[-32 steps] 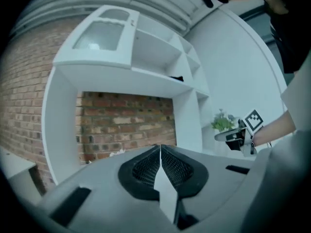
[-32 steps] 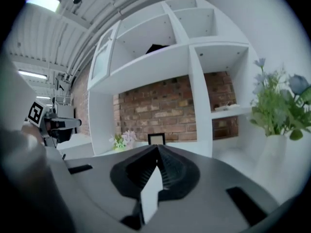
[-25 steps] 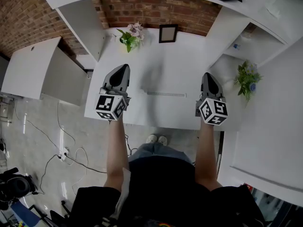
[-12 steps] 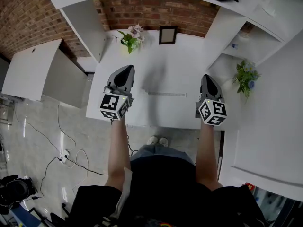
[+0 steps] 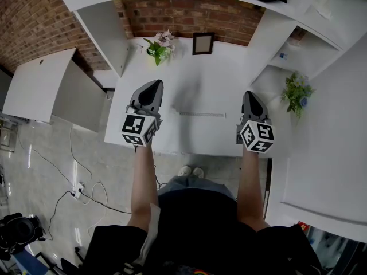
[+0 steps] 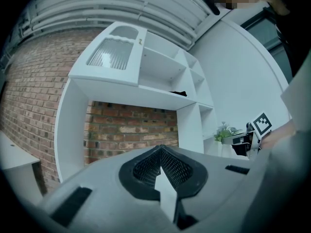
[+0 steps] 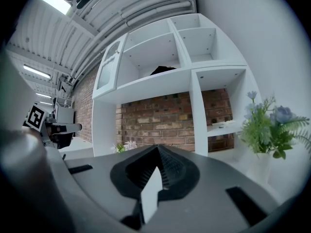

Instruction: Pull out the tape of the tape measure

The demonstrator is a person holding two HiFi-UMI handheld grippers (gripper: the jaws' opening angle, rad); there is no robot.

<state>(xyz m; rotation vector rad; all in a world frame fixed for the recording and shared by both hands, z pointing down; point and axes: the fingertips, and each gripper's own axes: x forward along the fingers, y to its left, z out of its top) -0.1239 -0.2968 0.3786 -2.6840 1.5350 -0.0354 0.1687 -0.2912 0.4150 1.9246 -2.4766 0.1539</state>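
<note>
Grey and black, the ribbed pads of the left claw point(image 6: 160, 152) are pressed together at the tip with nothing between them, and the right claw point(image 7: 156, 148) is closed in the same way, equally empty. Seen from the head view, both claws are held above the near part of the white tabletop point(image 5: 206, 79), the left over its left side and the right at its right edge, each pointing away from the person, with the marker cubes point(image 5: 137, 129) towards the body. Between the two claws, touched by neither, a thin pale strip point(image 5: 200, 114) lies flat on the tabletop, running left to right; it is too small to tell whether it is the tape measure, and nothing else on the tabletop resembles one. At the far edge stand potted flowers point(image 5: 158, 46) and, just to their right, a small dark picture frame point(image 5: 203, 41), both against the brick wall point(image 5: 189, 13). A green plant point(image 5: 298, 93) sits on the white shelving to the right.
</note>
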